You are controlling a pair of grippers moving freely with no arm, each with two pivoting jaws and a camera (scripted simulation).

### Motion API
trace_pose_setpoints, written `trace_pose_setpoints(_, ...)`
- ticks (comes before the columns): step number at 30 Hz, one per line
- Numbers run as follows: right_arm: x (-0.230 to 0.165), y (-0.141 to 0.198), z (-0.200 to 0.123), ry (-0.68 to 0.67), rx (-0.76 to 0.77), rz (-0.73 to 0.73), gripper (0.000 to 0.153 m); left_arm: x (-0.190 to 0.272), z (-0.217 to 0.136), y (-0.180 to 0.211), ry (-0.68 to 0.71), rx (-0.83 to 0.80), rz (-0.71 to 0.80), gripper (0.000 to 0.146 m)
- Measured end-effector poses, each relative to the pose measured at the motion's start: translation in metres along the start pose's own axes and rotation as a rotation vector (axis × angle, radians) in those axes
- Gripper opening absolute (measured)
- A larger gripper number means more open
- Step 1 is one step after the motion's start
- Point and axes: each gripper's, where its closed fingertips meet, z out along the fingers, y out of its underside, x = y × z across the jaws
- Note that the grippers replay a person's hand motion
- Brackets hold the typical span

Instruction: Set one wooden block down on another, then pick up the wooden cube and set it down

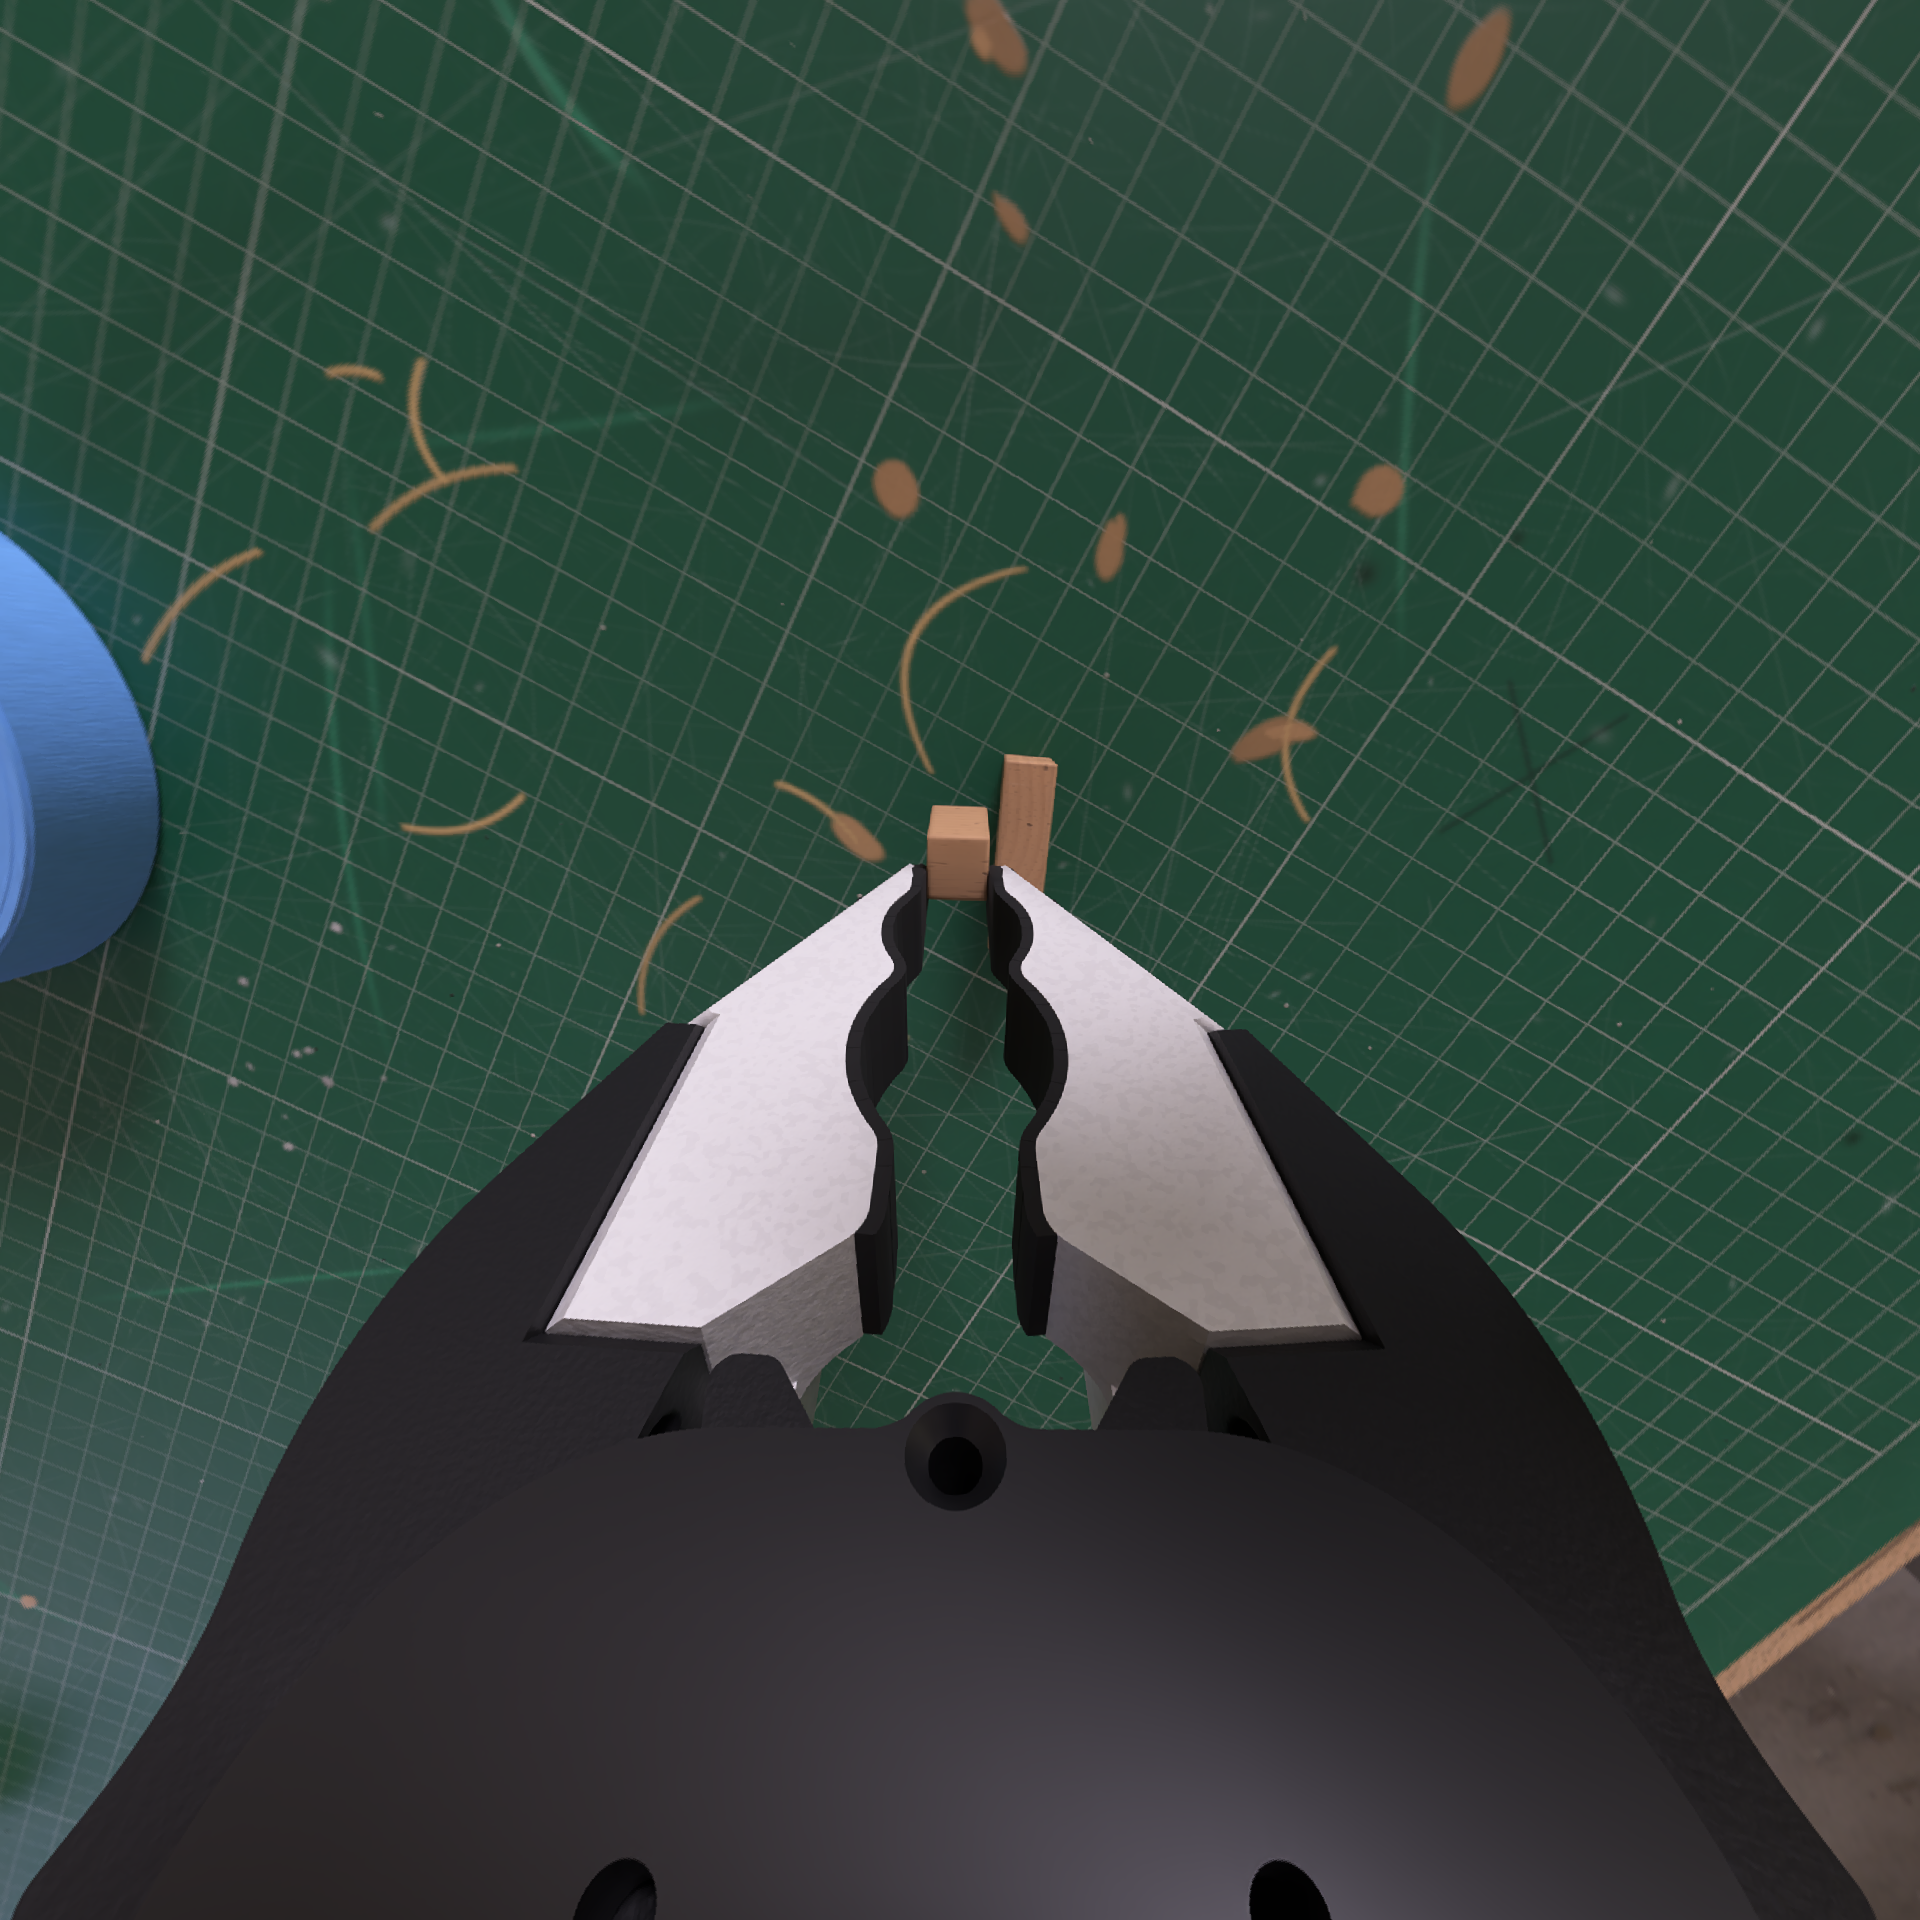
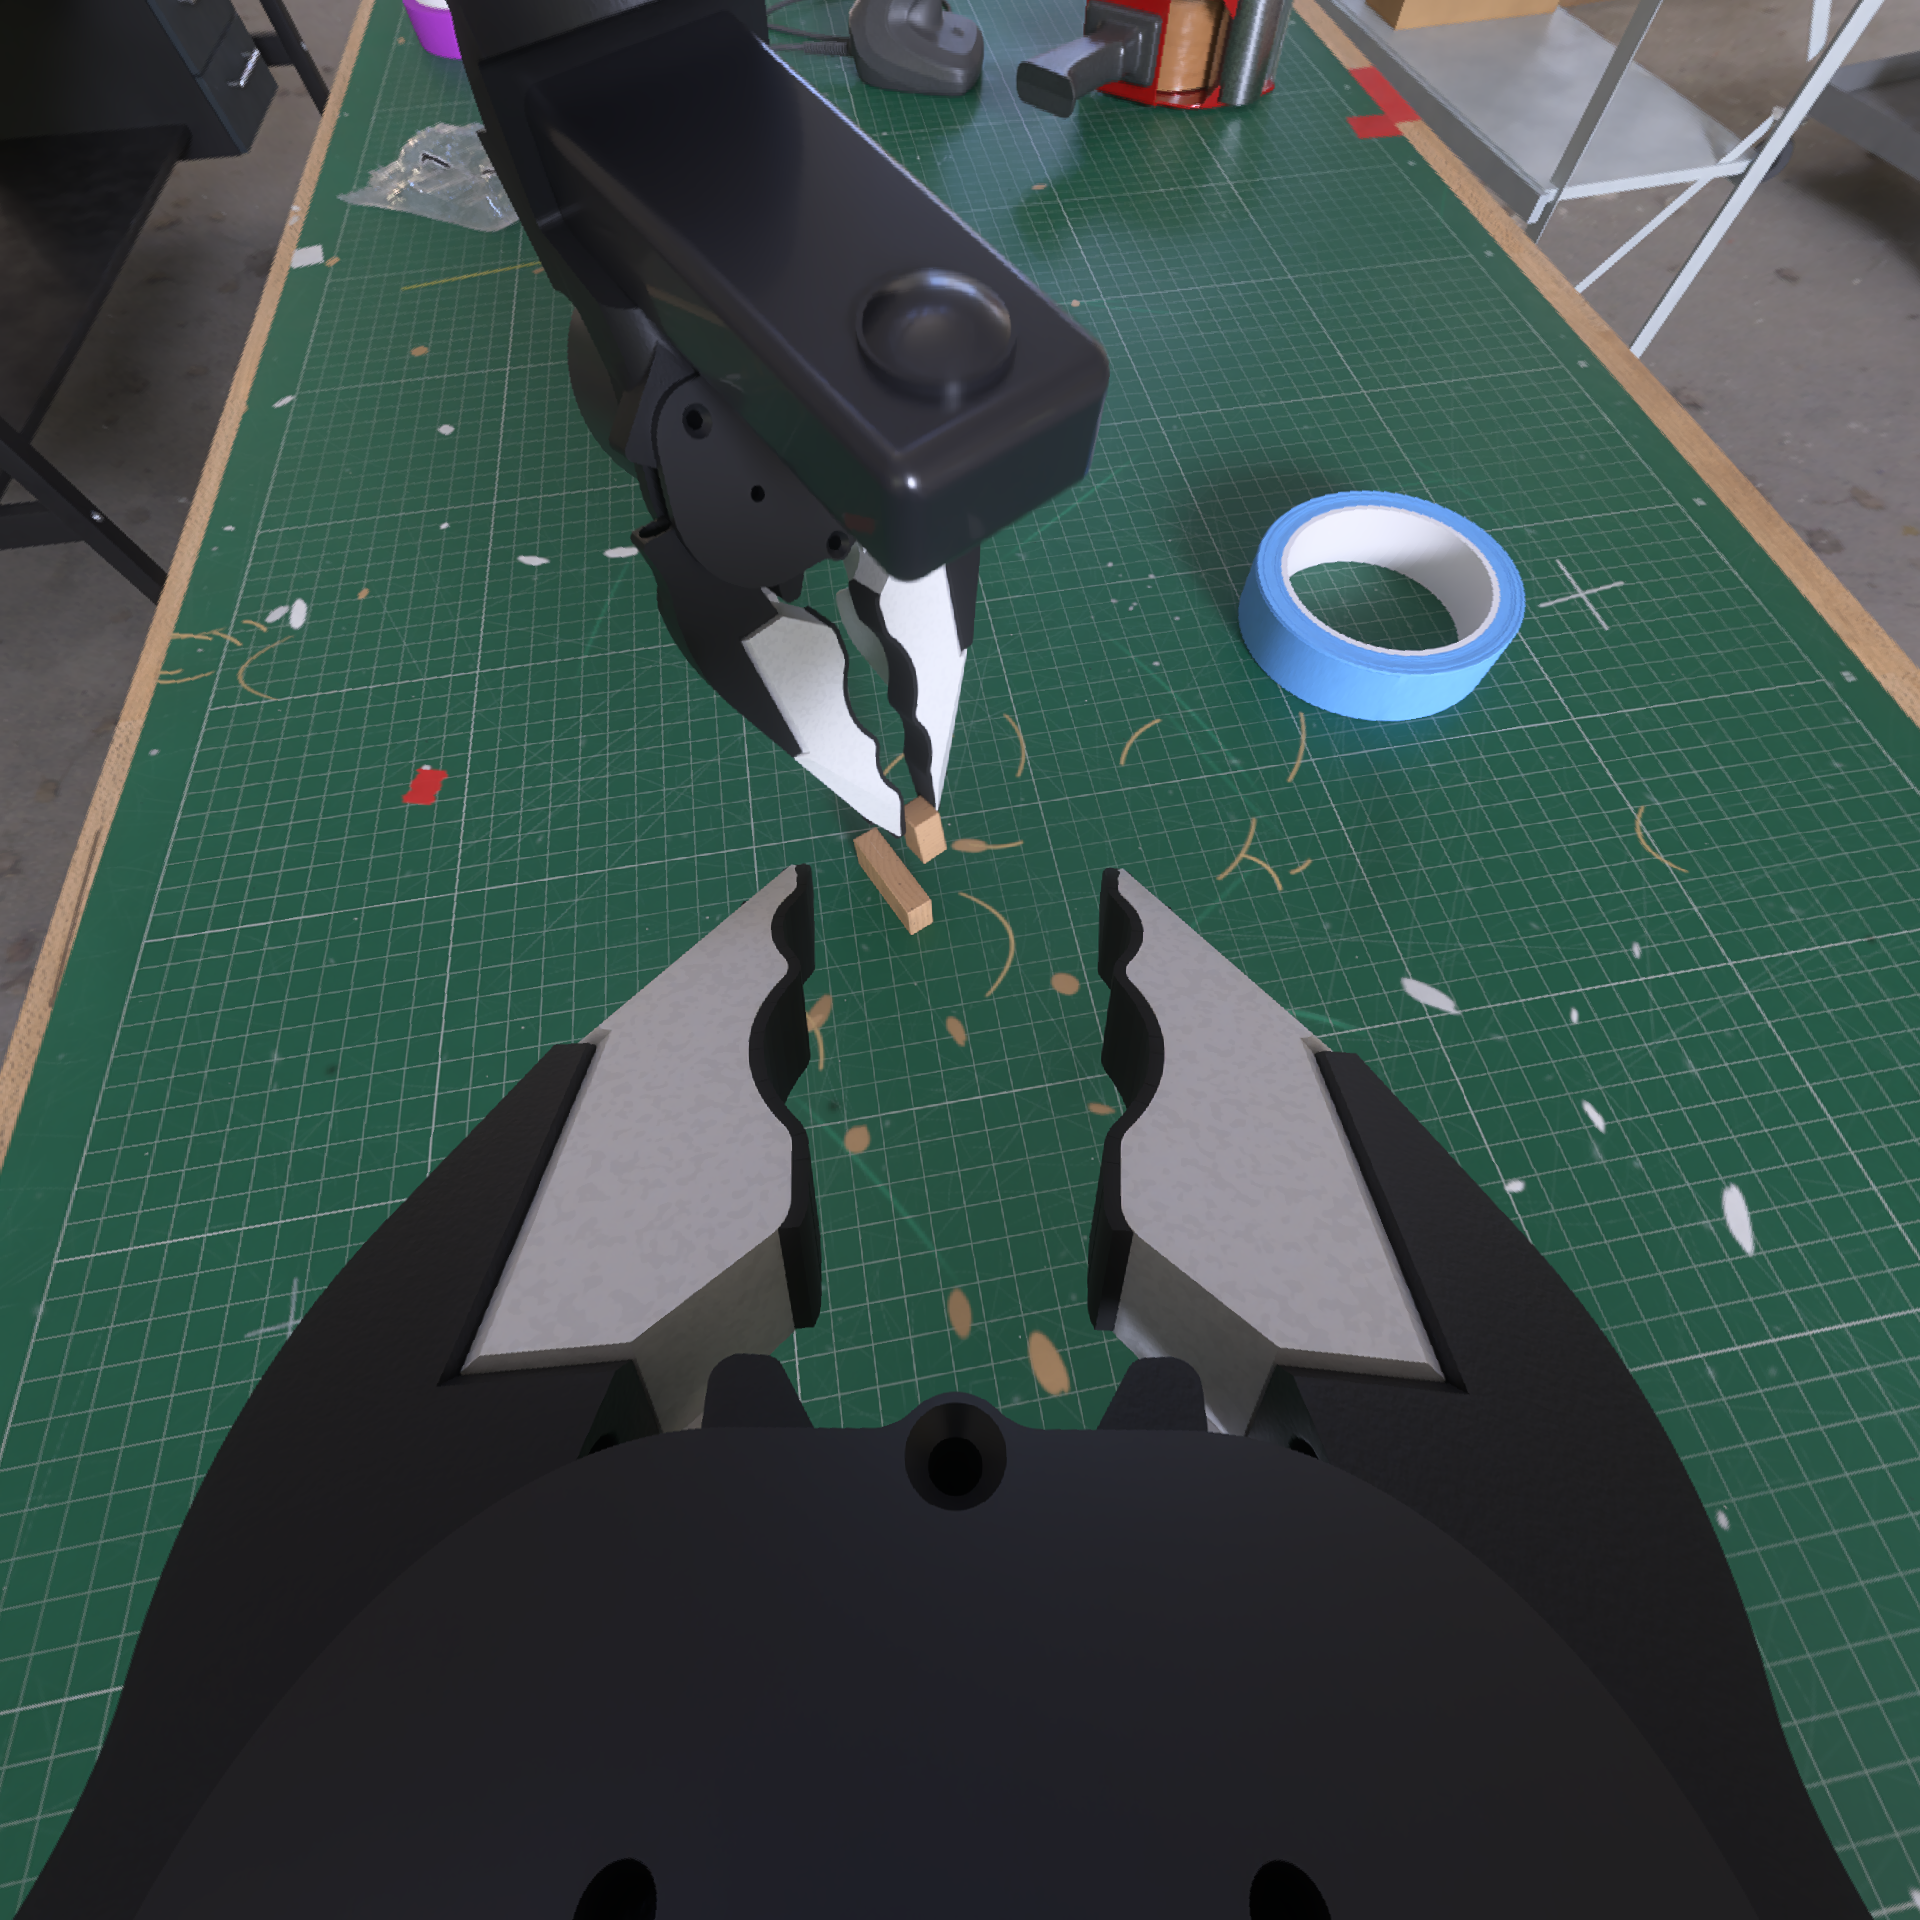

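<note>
Now the left claw (image 1: 956,881) pinches the wooden cube (image 1: 957,850) at its tips, just above the green desk (image 2: 1351,935); the long wooden block (image 2: 892,881) lies beside it; the right claw (image 2: 956,883) hangs near, wide open and empty.

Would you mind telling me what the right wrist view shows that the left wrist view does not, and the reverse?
Only the right wrist view shows the right gripper, open and empty, the whole blue tape roll, the tools at the far end of the table, and the left gripper's black body from outside.

Only the left wrist view shows, from close above, the left gripper shut on the wooden cube.

Both show the cube, the longer wooden block beside it, and the green cutting mat with scattered shavings.
</note>
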Motion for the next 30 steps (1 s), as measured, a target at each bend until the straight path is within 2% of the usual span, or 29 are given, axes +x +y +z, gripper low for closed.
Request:
trace_pose_setpoints(8, 0.004, 0.002, -0.007, 0.022, -0.007, 0.001, 0.055, 0.010, 0.007, 0.009, 0.027, -0.109, 0.045, 0.011)
trace_pose_setpoints(14, 0.007, 0.004, -0.010, 0.037, -0.014, 0.006, 0.056, 0.013, 0.008, 0.009, 0.038, -0.118, 0.058, 0.011)
trace_pose_setpoints(15, 0.008, 0.004, -0.011, 0.040, -0.015, 0.008, 0.056, 0.013, 0.008, 0.010, 0.037, -0.122, 0.055, 0.012)
trace_pose_setpoints(16, 0.008, 0.005, -0.011, 0.043, -0.015, 0.008, 0.056, 0.012, 0.007, 0.011, 0.032, -0.126, 0.049, 0.024)
trace_pose_setpoints(18, 0.009, 0.005, -0.014, 0.048, -0.014, 0.007, 0.056, 0.008, 0.000, 0.010, 0.018, -0.094, 0.028, 0.034)
trace_pose_setpoints(21, 0.011, 0.003, -0.019, 0.058, 0.002, 0.011, 0.057, -0.002, -0.035, 0.008, -0.034, 0.037, -0.037, 0.038)
trace_pose_setpoints(24, 0.013, 0.002, -0.023, 0.068, 0.016, 0.012, 0.056, -0.021, -0.091, 0.025, -0.153, 0.201, -0.139, 0.042)
trace_pose_setpoints(27, 0.013, 0.002, -0.024, 0.067, 0.021, 0.011, 0.056, -0.046, -0.143, 0.073, -0.315, 0.307, -0.307, 0.041)
trace_pose_setpoints(30, 0.013, 0.002, -0.023, 0.065, 0.022, 0.010, 0.056, -0.070, -0.169, 0.145, -0.428, 0.321, -0.531, 0.040)
